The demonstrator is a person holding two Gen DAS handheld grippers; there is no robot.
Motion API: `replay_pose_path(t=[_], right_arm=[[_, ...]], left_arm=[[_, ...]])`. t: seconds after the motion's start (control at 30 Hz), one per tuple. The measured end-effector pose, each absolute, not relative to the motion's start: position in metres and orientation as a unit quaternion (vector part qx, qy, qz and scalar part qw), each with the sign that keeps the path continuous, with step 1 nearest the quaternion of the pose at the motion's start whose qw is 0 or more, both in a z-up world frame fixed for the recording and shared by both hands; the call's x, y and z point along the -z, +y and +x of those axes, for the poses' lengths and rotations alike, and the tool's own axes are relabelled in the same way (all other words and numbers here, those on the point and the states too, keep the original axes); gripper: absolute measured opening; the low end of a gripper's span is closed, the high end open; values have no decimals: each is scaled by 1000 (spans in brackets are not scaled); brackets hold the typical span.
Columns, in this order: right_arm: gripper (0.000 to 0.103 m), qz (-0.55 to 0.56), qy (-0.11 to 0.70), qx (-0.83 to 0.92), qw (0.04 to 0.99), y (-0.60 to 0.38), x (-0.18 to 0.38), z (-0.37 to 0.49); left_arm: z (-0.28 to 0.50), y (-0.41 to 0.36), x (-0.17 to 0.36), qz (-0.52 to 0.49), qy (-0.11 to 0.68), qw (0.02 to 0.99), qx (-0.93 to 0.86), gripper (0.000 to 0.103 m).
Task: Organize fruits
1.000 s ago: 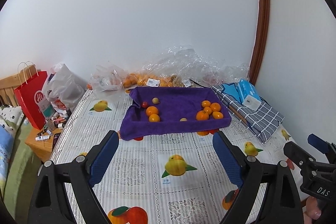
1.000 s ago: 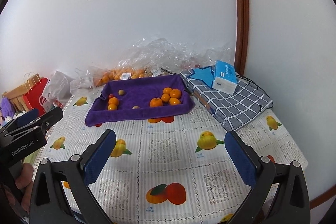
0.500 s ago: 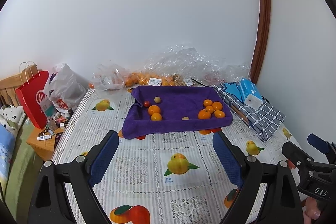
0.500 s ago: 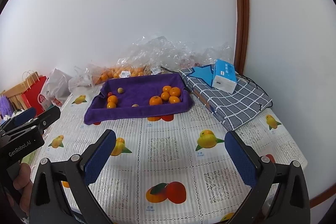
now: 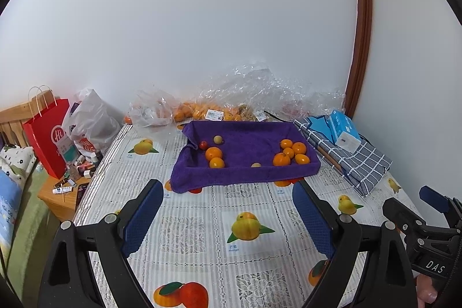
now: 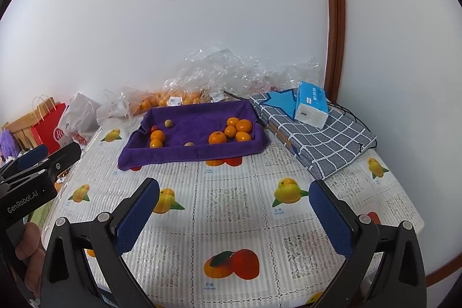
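Note:
A purple towel-lined tray (image 5: 245, 172) (image 6: 184, 155) sits at the far side of the table. It holds a group of oranges on the right (image 5: 291, 153) (image 6: 234, 130), two oranges on the left (image 5: 214, 158) (image 6: 157, 139), a small red fruit (image 5: 203, 145) and two small tan fruits (image 5: 218, 139) (image 6: 168, 123). My left gripper (image 5: 228, 218) is open and empty above the fruit-print tablecloth, well short of the tray. My right gripper (image 6: 234, 218) is open and empty too, over the near part of the table.
Clear plastic bags with more oranges (image 5: 202, 113) (image 6: 161, 101) lie behind the tray by the wall. A folded checked cloth (image 6: 317, 134) with a blue tissue pack (image 6: 310, 106) lies right. A red paper bag (image 5: 46, 134) and a grey plastic bag (image 5: 89, 120) stand left of the table.
Both grippers have drawn back and up a little from the tray; it looks slightly smaller and farther. Both stay open and empty.

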State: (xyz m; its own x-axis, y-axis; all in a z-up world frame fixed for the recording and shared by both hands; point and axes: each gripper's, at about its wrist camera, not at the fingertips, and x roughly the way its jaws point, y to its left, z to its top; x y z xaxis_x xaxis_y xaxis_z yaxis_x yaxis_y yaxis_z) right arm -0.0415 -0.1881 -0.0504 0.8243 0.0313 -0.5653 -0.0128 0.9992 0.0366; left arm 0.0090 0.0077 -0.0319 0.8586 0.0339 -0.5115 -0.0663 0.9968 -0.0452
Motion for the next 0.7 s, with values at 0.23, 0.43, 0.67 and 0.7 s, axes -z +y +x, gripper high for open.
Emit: replay_pose_path(t=[0.23,0.43,0.67,0.7], right_arm=[[102,14,296,-10,955,-187,51,-42],[102,12,297,-12,955,-185,50,-42],[102,11,298,-13,955,-185,50,-41],[102,12,298,-13,954,-185,50,-41]], left_arm=[[8,9,31,-34,265,963,-25,91],[7,8,31,-32,266,963,-26,91],[7,12,31,-35,268,963,-26,91],[8,13,32,-35,268,963,-25,91]])
